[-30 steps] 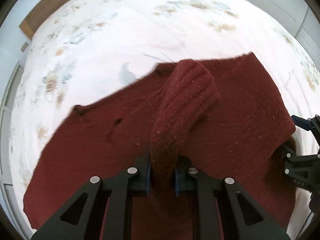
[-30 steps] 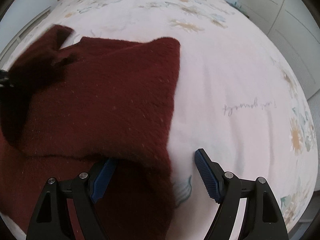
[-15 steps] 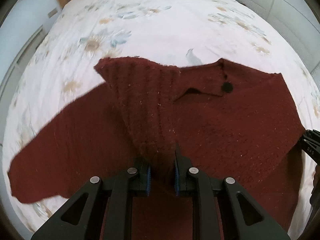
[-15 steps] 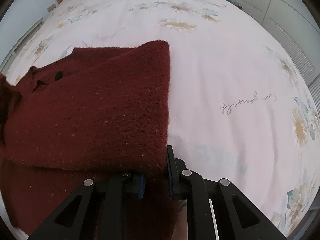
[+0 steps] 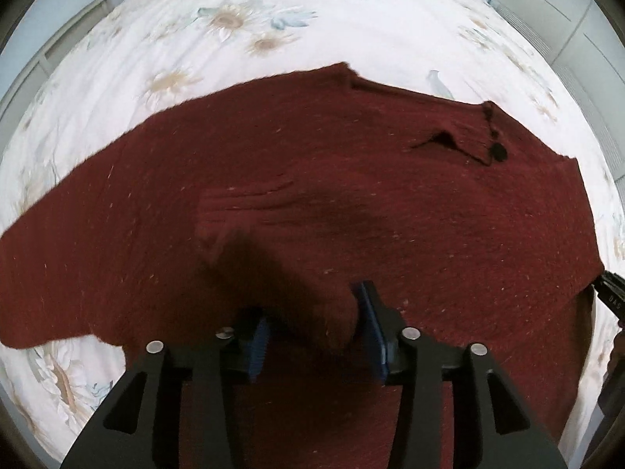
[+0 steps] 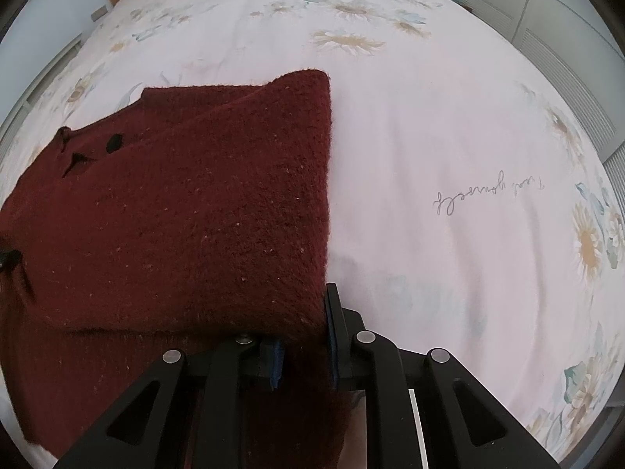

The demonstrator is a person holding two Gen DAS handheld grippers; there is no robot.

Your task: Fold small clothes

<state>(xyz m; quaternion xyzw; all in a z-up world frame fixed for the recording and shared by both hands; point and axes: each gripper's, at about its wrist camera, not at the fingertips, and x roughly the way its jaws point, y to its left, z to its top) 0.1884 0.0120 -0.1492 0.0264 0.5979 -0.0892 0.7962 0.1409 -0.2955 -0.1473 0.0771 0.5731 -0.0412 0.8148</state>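
Sweater mid-fold on the bed

The maroon sweater [image 5: 312, 179] lies flat on the floral bed [image 6: 449, 136], long axis running 9 to 3 o'clock ahead of the left tool [image 5: 314, 324]. That tool is parted, the sleeve cuff loose between its pads. The right tool [image 6: 304, 342] is nearly closed, pinching the sweater's folded right edge, which runs toward 12 o'clock; it is nearer that edge.
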